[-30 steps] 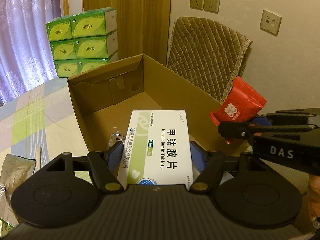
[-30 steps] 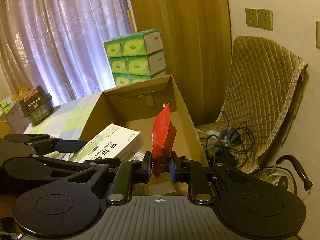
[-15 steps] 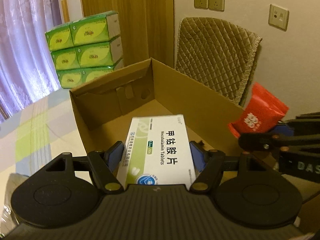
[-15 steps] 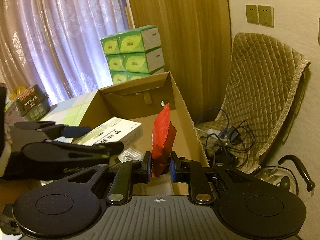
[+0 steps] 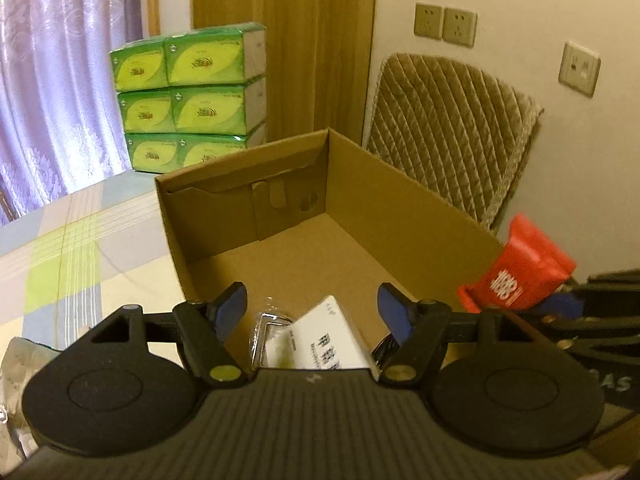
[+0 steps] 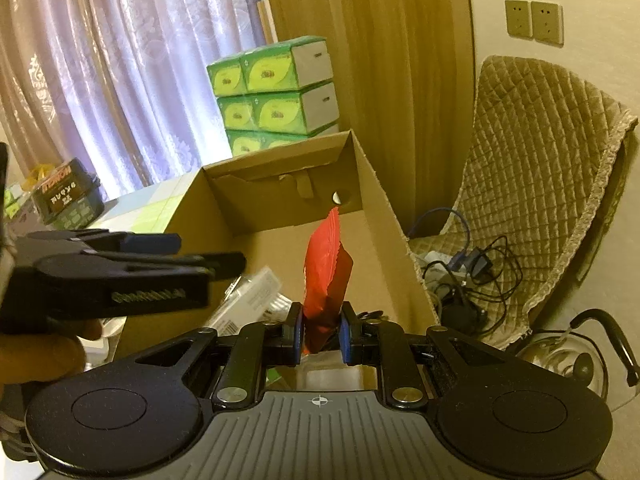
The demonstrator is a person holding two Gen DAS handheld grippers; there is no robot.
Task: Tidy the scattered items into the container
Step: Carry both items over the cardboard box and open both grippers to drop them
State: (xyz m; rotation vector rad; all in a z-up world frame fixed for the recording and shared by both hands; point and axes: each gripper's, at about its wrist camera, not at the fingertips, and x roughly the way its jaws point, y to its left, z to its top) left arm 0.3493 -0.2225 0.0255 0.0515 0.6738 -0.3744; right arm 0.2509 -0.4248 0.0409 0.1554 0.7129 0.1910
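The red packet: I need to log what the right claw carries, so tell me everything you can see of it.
The red packet is a flat, glossy foil-like sachet with a crimped, serrated top edge and white characters printed on one face, too blurred to read. It stands nearly upright, pinched low down between the blue pads of the right claw, which is shut on it. It hangs above the near right corner of the open cardboard box, touching nothing else.
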